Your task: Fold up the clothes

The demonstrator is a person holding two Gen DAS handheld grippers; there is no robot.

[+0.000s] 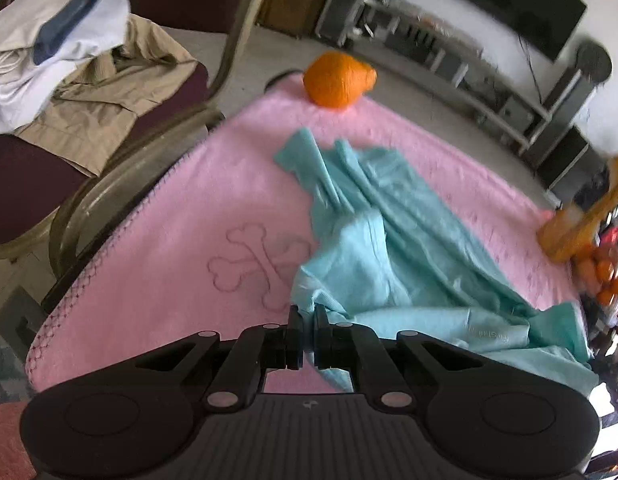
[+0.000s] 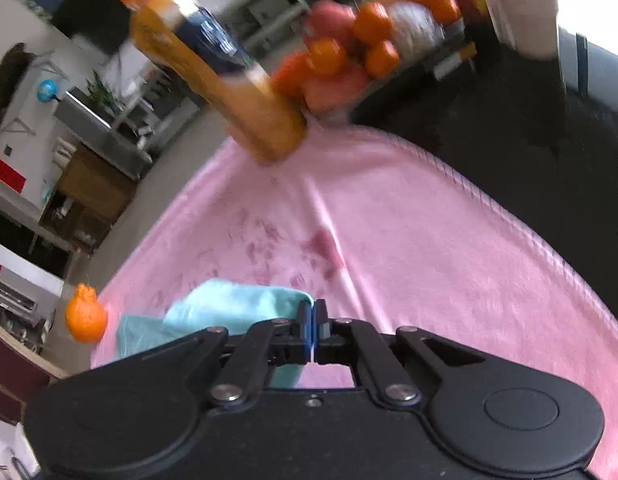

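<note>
The crumpled teal cotton garment lies on a pink fleece blanket that covers the desk, stretching ahead of the left tool and off to its right. The left tool's fingers are pinched on a bunched edge of the cloth right at their tips. The right tool is likewise clamped on a fold of the same garment, which trails away to its left. Ahead of the left tool, at the blanket's far edge, sits a knobbly orange citrus fruit. Ahead of the right tool stands a tall bottle of orange juice — beside it, a heap of oranges and red fruit.
</note>
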